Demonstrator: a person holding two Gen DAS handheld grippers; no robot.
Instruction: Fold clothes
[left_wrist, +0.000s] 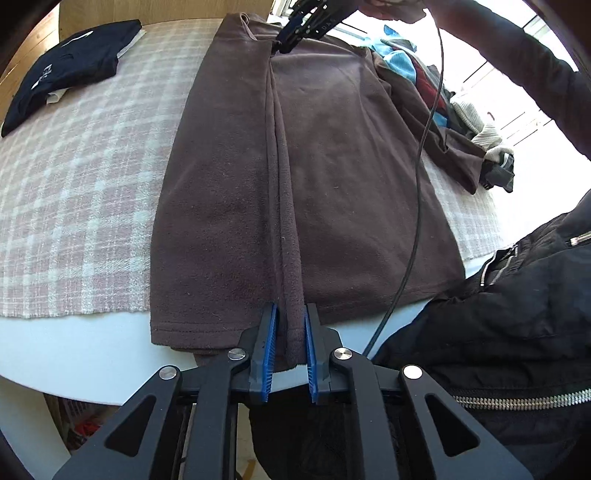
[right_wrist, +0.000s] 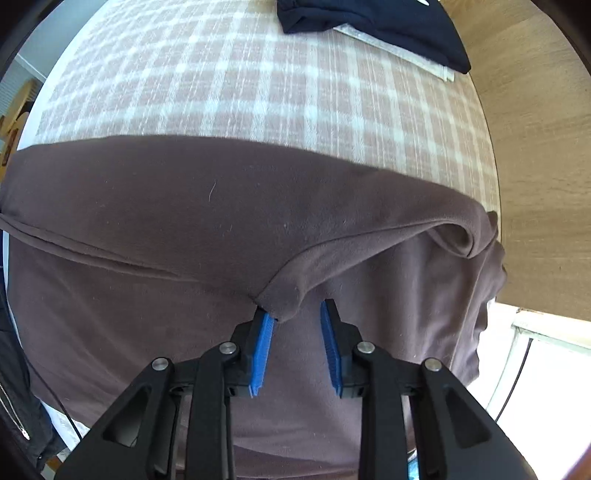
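- The left gripper (left_wrist: 290, 325) has its jaws clamped on the folded edge at the hem of the brown shirt (left_wrist: 314, 166).
- The right gripper (right_wrist: 297, 314) has its jaws apart; a folded corner of the brown shirt touches only the left blue pad (right_wrist: 263, 345).
- The brown shirt lies flat on the checked cloth (left_wrist: 81, 177), one side folded over its middle.
- A folded dark garment (left_wrist: 66, 70) lies on the checked cloth, well apart from the shirt.
- A pile of clothes (left_wrist: 454, 107) lies beside the shirt, at its other side.
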